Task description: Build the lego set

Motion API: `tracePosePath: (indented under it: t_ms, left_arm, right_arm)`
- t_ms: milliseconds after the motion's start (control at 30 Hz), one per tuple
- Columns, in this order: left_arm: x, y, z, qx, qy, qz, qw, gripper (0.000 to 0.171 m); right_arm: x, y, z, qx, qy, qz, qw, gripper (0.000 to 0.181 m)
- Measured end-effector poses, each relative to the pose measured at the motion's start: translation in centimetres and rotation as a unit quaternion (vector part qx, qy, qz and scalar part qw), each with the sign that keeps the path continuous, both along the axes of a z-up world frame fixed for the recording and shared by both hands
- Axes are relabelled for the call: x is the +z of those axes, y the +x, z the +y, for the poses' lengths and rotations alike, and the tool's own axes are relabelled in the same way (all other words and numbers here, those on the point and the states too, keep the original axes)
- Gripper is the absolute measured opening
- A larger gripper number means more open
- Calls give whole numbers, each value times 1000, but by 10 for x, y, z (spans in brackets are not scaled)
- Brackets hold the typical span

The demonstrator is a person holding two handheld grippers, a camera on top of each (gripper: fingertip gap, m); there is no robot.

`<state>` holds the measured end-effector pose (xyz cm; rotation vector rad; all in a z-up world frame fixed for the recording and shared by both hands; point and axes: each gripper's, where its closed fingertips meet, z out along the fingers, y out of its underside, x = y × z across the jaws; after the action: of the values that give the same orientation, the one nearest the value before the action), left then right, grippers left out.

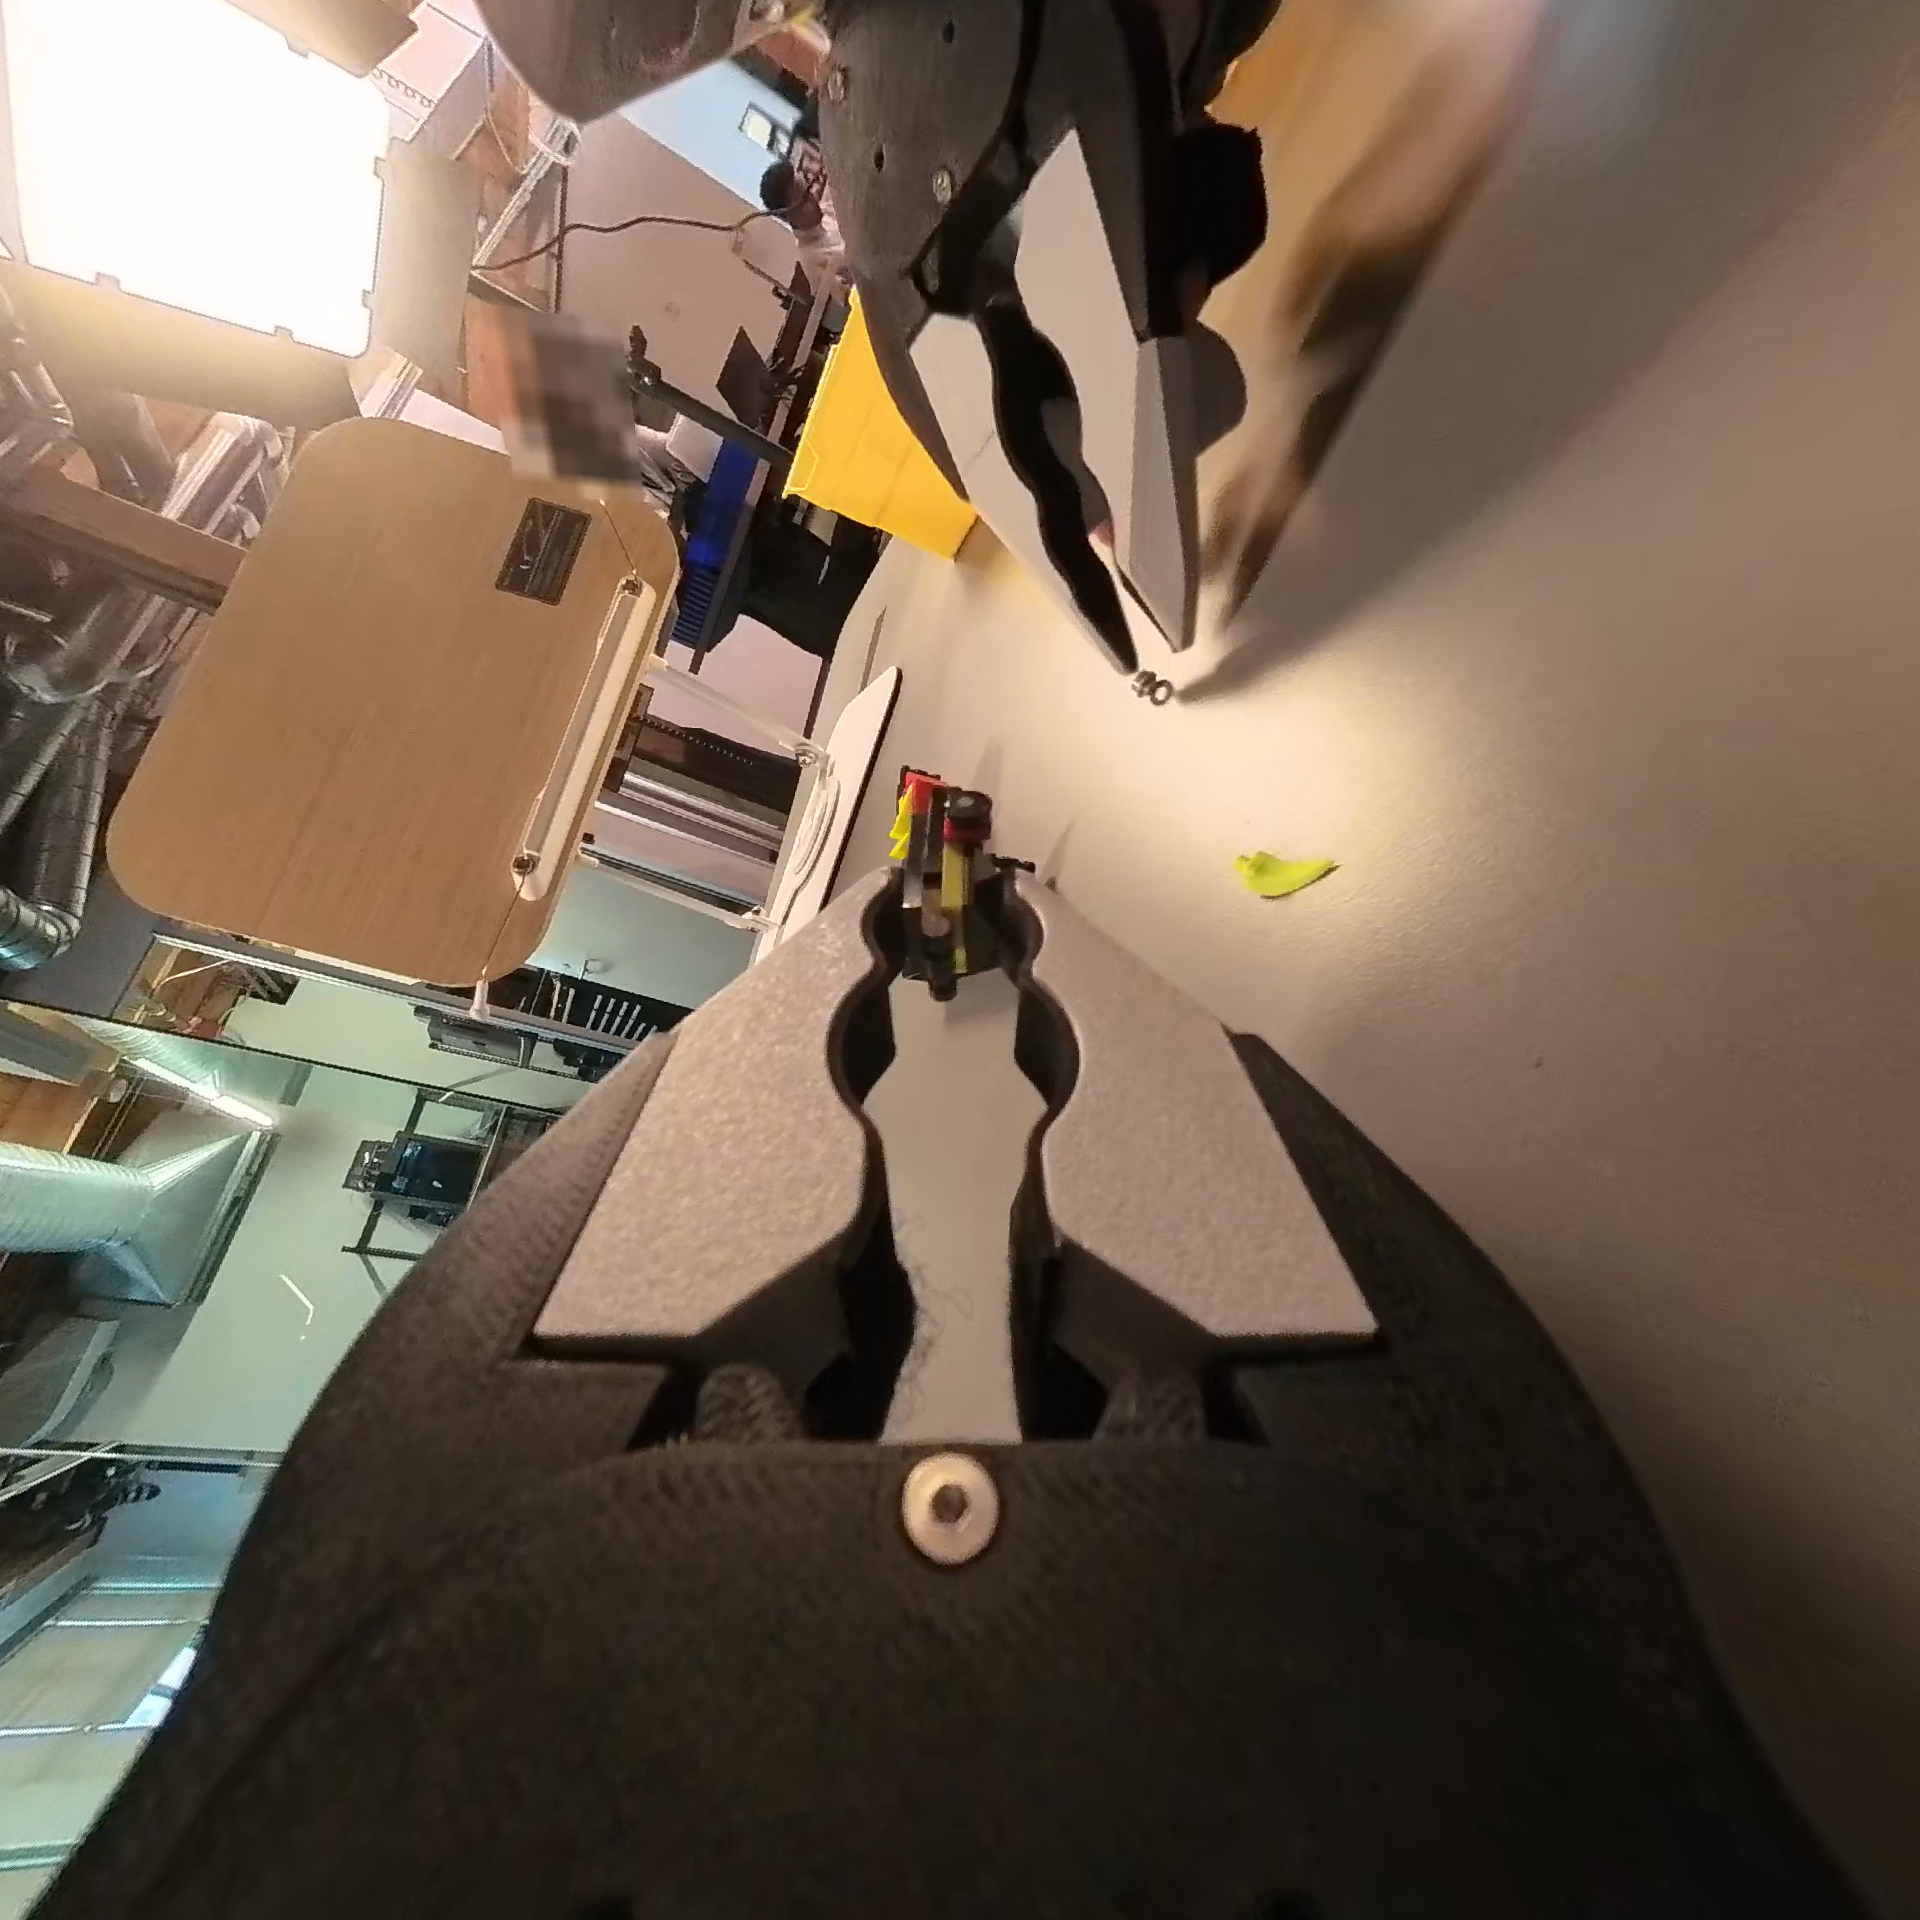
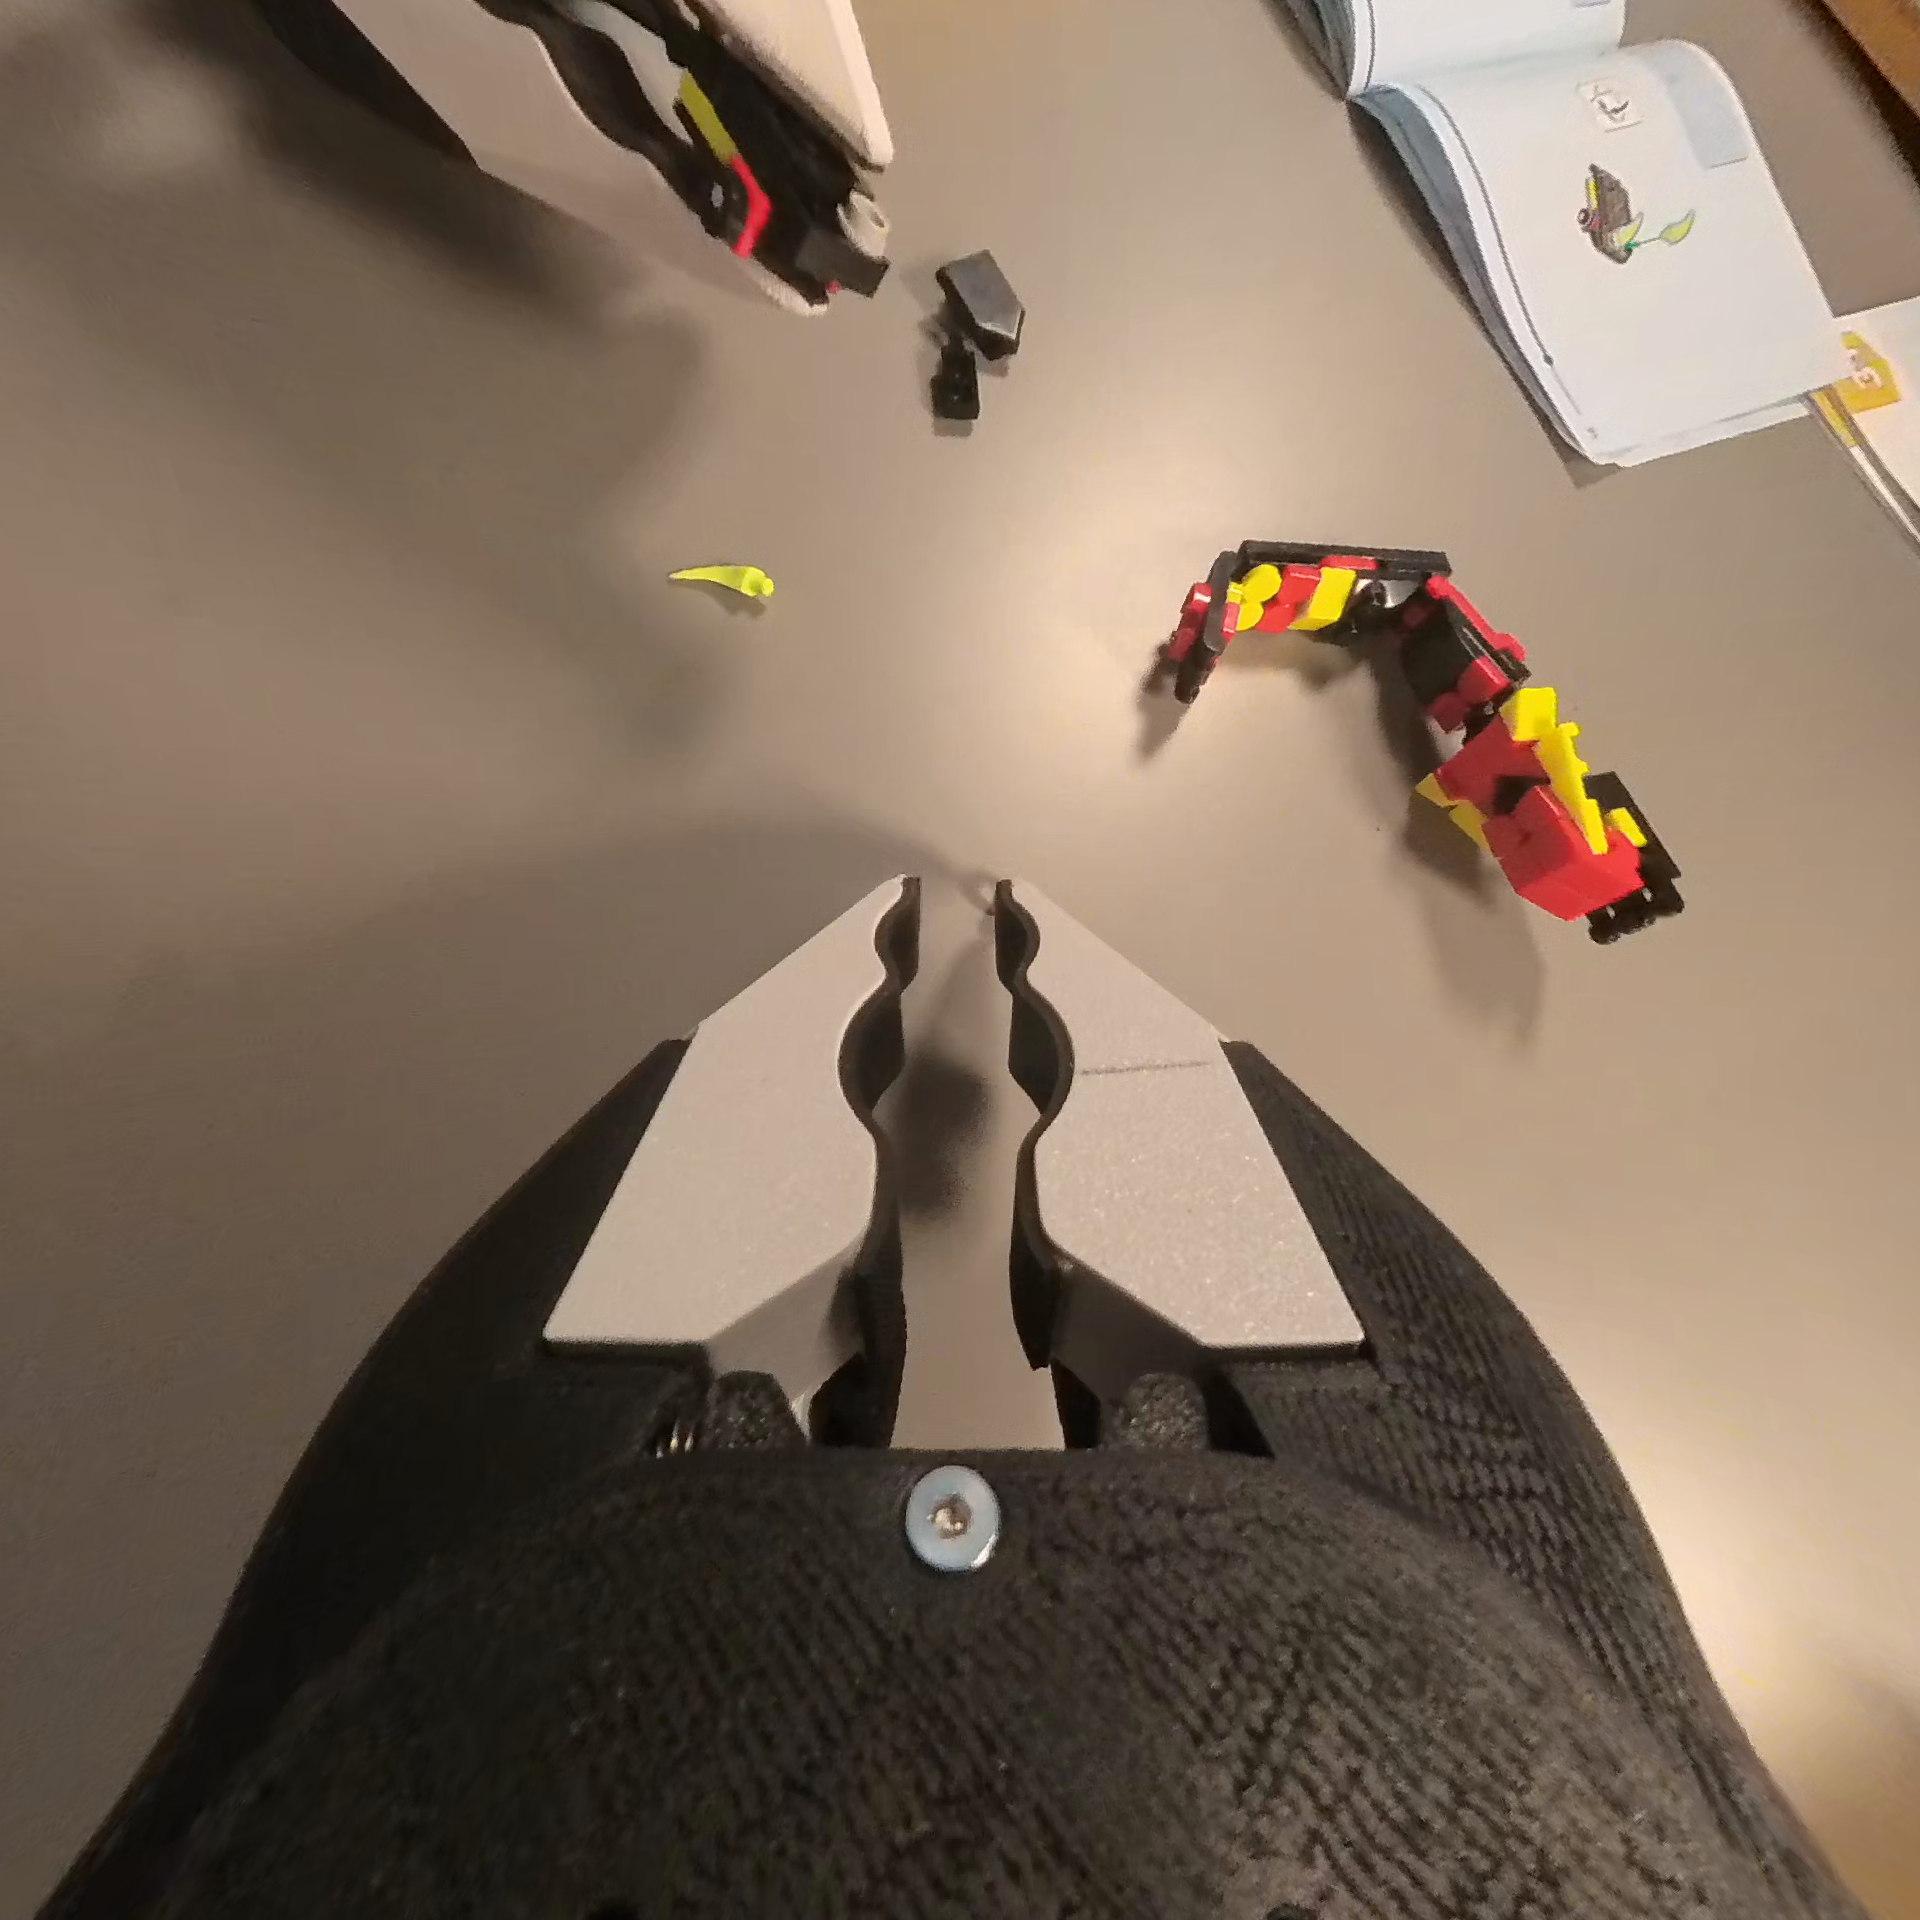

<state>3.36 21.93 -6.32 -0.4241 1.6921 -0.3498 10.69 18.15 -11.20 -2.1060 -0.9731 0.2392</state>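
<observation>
Filling the lower half of the right wrist view, the right gripper [image 2: 957, 883] is hovering low over the grey table [image 2: 312, 935] with its jaws slightly parted around a tiny dark ring piece [image 1: 1151, 685], which the left wrist view is showing just at its tips; whether the tips are already touching that piece cannot be told. At 11 o'clock in the right wrist view, the left gripper [image 2: 821, 234] is clamping a small black, red and yellow sub-assembly [image 2: 743, 197], also showing at 12 o'clock between its own fingers in the left wrist view. A lime claw piece [image 2: 727, 582] is lying alone at 10 o'clock, a black hinged piece [image 2: 975, 322] at 12 o'clock near the held sub-assembly, and a long red, yellow and black segmented build [image 2: 1455, 727] at 2 o'clock. An open instruction booklet [image 2: 1621, 260] is resting at 1 o'clock. For the step in hand, judged to be picking up the ring piece: centre the tips over it, lower squarely, close gently so it is not flicking away, and keep the sub-assembly steady. The ring piece is barely showing in the right wrist view, the booklet is running off the frame edge, and the sub-assembly's far end is sitting hidden inside the fingers
</observation>
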Motion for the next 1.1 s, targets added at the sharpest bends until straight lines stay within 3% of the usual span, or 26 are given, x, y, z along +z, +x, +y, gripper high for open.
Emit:
tracePosePath:
  t_ms: [333,700,933,1100]
  left_arm:
    - [-2,1,-1,-2,5,2,1000,16]
    - [-1,1,-6,-11,47,-13,999,16]
    - [1,-1,-18,-25,162,-51,985,15]
    - [1,-1,-19,-26,165,-53,985,16]
  right_arm:
    - [-2,-1,5,-4,8,-6,1000,14]
    - [-3,1,10,-23,-7,43,999,4]
    - [66,-54,9,68,63,148,985,3]
    - [68,-77,5,109,52,112,986,4]
